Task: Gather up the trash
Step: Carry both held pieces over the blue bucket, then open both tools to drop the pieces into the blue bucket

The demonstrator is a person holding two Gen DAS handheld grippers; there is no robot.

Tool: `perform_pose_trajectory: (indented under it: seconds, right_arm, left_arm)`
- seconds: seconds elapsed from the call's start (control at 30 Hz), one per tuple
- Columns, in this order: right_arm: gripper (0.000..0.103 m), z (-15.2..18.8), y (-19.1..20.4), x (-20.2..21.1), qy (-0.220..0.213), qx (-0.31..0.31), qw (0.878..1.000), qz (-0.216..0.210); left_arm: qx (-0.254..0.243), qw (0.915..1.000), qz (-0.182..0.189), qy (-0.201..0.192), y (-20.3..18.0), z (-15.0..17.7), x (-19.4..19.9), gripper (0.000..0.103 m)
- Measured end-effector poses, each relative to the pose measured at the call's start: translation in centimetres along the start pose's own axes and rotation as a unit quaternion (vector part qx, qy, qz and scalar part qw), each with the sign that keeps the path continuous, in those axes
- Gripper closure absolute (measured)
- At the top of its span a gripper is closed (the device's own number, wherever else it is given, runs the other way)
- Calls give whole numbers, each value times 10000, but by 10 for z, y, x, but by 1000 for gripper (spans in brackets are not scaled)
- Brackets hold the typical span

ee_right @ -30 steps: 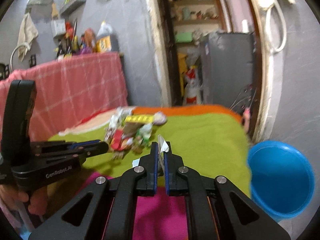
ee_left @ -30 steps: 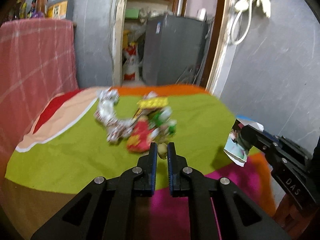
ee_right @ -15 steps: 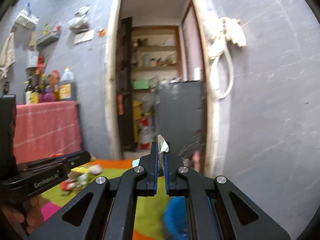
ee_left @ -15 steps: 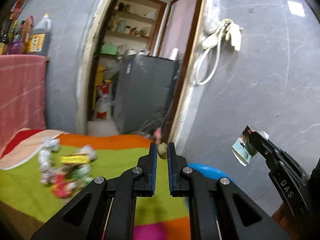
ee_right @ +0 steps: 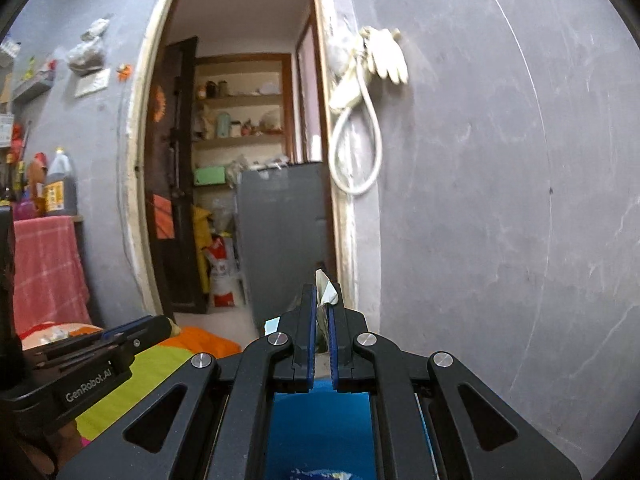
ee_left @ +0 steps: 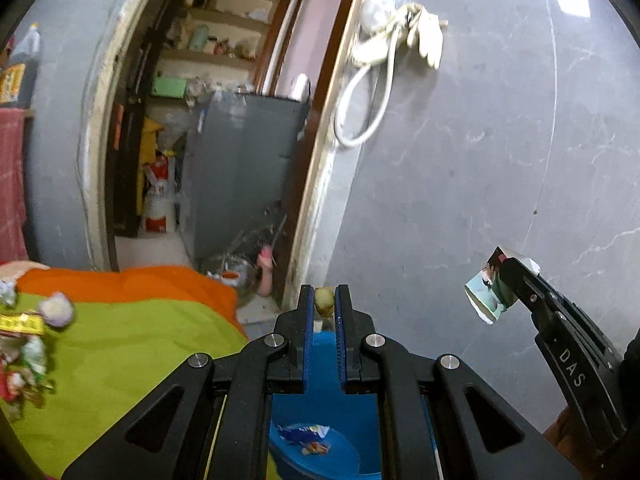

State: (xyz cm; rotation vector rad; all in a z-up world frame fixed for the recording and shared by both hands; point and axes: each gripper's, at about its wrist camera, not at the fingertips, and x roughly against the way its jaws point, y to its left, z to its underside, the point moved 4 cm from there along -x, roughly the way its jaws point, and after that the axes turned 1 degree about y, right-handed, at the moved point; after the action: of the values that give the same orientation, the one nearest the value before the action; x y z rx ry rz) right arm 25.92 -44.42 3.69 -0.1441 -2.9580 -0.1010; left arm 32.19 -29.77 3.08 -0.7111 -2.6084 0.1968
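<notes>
- Far left: wrapper pile (ee_left: 28, 344) on the green bedcover (ee_left: 132, 344), not yet collected.
- My left gripper (ee_left: 323, 307): jaws closed on a small yellowish scrap (ee_left: 324, 301), held above the blue tub (ee_left: 340, 436).
- My right gripper (ee_right: 320, 308): jaws clamped on a folded paper wrapper (ee_right: 325, 292), tub (ee_right: 320, 428) below.
- Step, as I judge it: carrying to the drop. Next: lower both over the tub, then release.

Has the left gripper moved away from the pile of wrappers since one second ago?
Yes. The left gripper swung right: the wrapper pile slid to the frame's left edge and the blue tub now lies beneath it.
</notes>
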Motion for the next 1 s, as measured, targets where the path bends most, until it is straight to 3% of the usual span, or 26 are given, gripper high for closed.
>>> perform_pose_trajectory:
  seconds: [0.53, 0.6, 0.67, 0.77, 0.87, 0.93, 1.0]
  right_arm:
    - [96, 35, -22, -42, 708, -262, 9971, 122]
    - [93, 35, -25, -44, 734, -314, 9967, 141]
    - [92, 35, -26, -45, 739, -357, 9965, 155]
    - [78, 33, -27, -43, 691, -398, 9966, 186]
    - [73, 29, -29, -38, 591, -434, 9971, 214]
    - [66, 25, -29, -32, 503, -440, 9975, 246]
    - [50, 21, -29, -27, 414, -470, 9977, 257]
  left_arm:
    - [168, 9953, 0, 952, 7, 25, -60, 91]
    - [198, 9949, -27, 989, 11, 26, -62, 81]
    - [249, 9947, -27, 998, 13, 26, -61, 78]
    - [273, 9945, -51, 1014, 15, 24, -59, 71]
    - [339, 9954, -72, 892, 19, 20, -51, 60]
    - [340, 9961, -121, 810, 22, 17, -43, 53]
    - [341, 9968, -208, 687, 25, 13, -35, 36]
